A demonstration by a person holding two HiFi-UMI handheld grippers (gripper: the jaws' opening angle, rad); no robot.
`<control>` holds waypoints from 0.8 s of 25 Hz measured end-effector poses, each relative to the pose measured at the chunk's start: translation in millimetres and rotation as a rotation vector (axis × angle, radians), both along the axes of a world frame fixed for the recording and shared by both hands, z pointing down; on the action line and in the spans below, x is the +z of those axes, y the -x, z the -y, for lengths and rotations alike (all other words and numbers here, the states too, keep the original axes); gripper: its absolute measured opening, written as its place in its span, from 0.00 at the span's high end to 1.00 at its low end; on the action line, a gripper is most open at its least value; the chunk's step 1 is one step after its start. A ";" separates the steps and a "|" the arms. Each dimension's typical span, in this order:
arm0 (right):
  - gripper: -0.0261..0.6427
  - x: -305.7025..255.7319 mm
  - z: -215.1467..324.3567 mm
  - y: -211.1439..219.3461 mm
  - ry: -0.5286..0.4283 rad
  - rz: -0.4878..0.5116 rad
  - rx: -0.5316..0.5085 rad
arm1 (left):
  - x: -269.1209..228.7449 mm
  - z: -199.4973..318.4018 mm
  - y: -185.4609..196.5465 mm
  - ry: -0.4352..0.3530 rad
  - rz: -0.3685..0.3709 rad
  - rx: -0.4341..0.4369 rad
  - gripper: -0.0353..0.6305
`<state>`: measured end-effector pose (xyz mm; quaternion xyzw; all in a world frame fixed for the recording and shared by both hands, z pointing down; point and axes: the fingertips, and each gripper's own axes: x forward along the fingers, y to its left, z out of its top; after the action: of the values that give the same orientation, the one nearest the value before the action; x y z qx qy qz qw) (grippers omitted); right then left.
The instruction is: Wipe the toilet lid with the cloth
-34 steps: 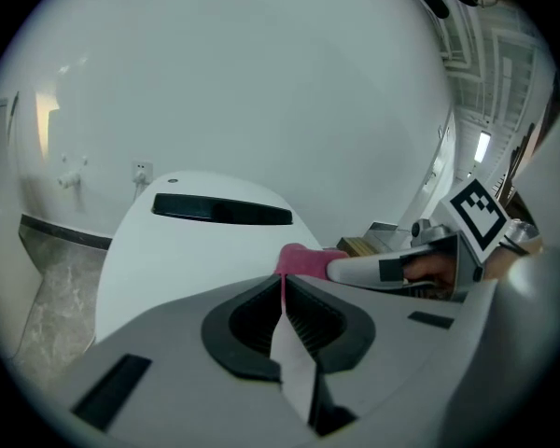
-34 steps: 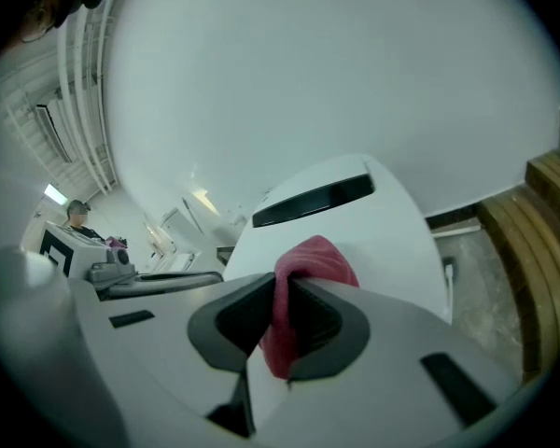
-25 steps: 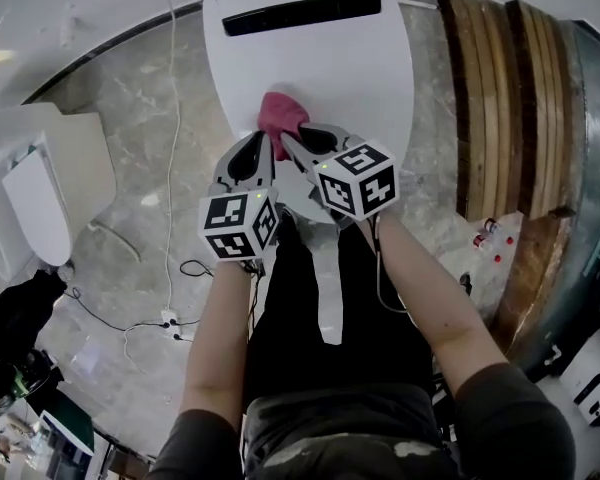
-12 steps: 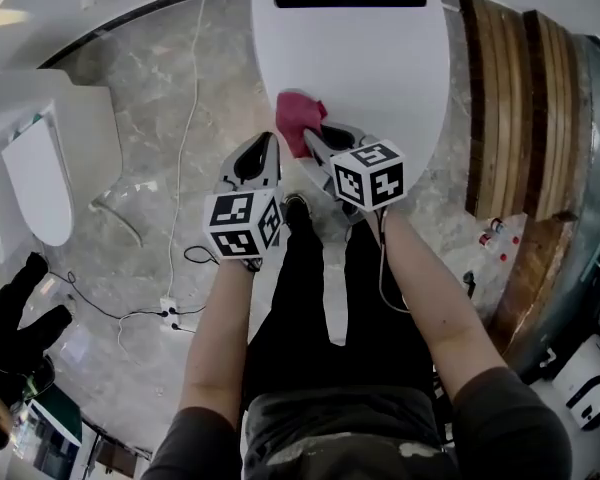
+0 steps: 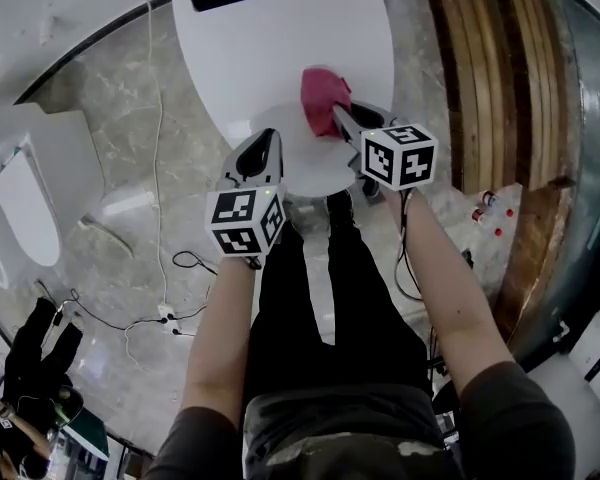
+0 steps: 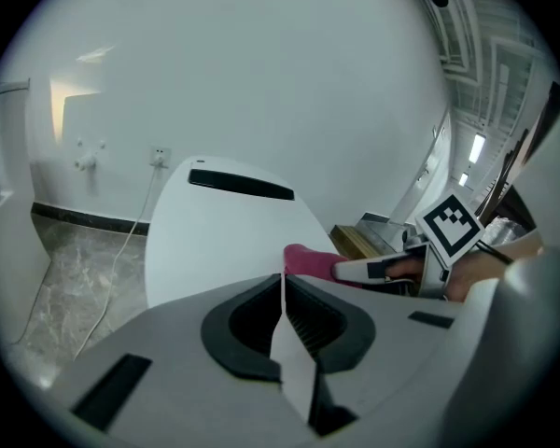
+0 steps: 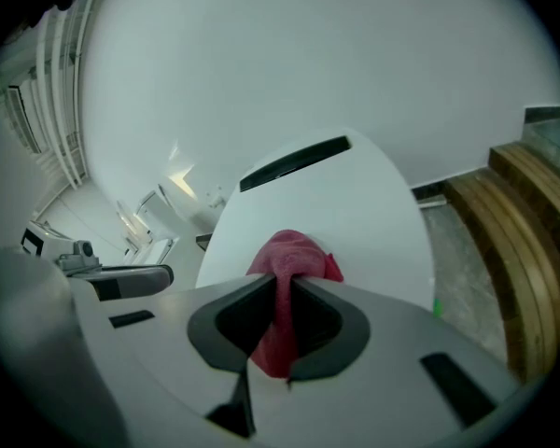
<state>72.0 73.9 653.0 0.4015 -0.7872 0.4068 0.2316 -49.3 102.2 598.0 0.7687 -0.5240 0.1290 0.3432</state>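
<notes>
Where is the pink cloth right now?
In the head view, the cloth is pinched in the right tongs, lying on the right part of the white toilet lid.

glossy white toilet lid (image 5: 280,48), soft pink cloth (image 5: 323,98), polished marble floor (image 5: 130,168).

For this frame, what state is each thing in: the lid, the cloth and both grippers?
toilet lid: down, closed.
pink cloth: bunched up, pinched between jaws, on the lid toward its right side in the head view.
right gripper: shut on the pink cloth.
left gripper: shut, nothing between its jaws, near the lid's front edge.
</notes>
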 end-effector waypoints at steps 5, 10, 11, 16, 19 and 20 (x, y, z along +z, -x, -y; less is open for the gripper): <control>0.90 -0.5 3.2 -83.2 0.000 -0.024 0.089 | -8.7 0.4 -63.4 -0.008 -0.005 0.037 0.92; 0.90 0.8 -6.8 -125.1 0.013 -0.027 0.125 | -20.0 -10.0 -101.4 -0.004 -0.010 0.059 0.92; 0.90 -1.7 -8.7 -125.9 0.013 -0.017 0.130 | -21.2 -13.0 -103.9 0.000 -0.007 0.064 0.92; 0.90 -21.4 -20.2 -85.0 -0.001 0.045 0.101 | -21.7 -26.4 -90.4 0.022 0.024 0.078 0.92; 0.90 -32.2 -33.3 -34.6 -0.012 0.092 0.027 | -21.6 -31.2 -69.2 0.020 0.033 0.056 0.92; 0.90 -33.4 -39.0 -16.9 -0.014 0.102 -0.002 | -20.3 -33.0 -61.2 0.021 0.032 0.044 0.92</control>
<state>88.9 112.9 619.6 0.3809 -0.8012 0.4210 0.1889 11.9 135.1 577.7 0.7743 -0.5109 0.1543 0.3400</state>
